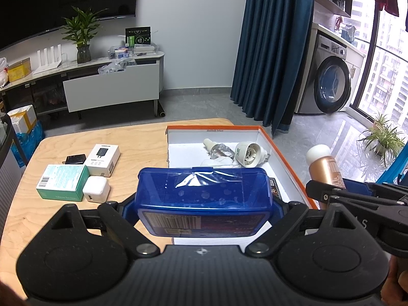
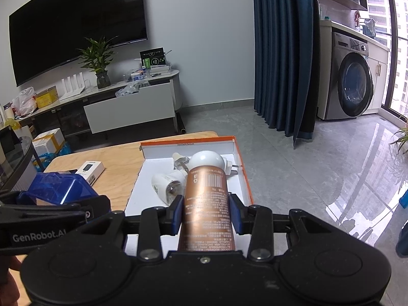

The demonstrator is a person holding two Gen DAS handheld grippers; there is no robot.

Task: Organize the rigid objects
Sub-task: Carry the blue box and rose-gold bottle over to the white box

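From the left wrist: left gripper [image 1: 202, 204] pinching a blue plastic box [image 1: 202, 193] by its two short sides, jaws spread wide around it, held above the near edge of the table [image 1: 76, 219] and overlapping the left wall of the orange-rimmed cardboard tray [image 1: 285, 158]. Inside the tray, toward its far end: a clear faceted bottle with a white cap [image 1: 219, 150] and a white lamp socket [image 1: 250, 154], lying close together. On the table's left half, well apart from the tray: a green carton [image 1: 61, 182], a white charger cube [image 1: 96, 192] touching its right side, a white charger package [image 1: 102, 160] behind them, and a small black block [image 1: 75, 159] just beside that package. At the right edge, right gripper [image 1: 329, 196] gripping a copper tube with a white round cap [image 1: 325, 165], just outside the tray's right wall. From the right wrist: right gripper [image 2: 206, 213] clamped on the copper tube [image 2: 207, 204], blue pads pressed to both sides, cap pointing away, held over the tray [image 2: 242, 173]. Below it, the socket [image 2: 167, 183] and the clear bottle [image 2: 179, 162] on the tray floor. At left, the blue box [image 2: 58, 187] in the left gripper [image 2: 54, 205], over the table [image 2: 119, 170], with the white package [image 2: 90, 169] beyond.
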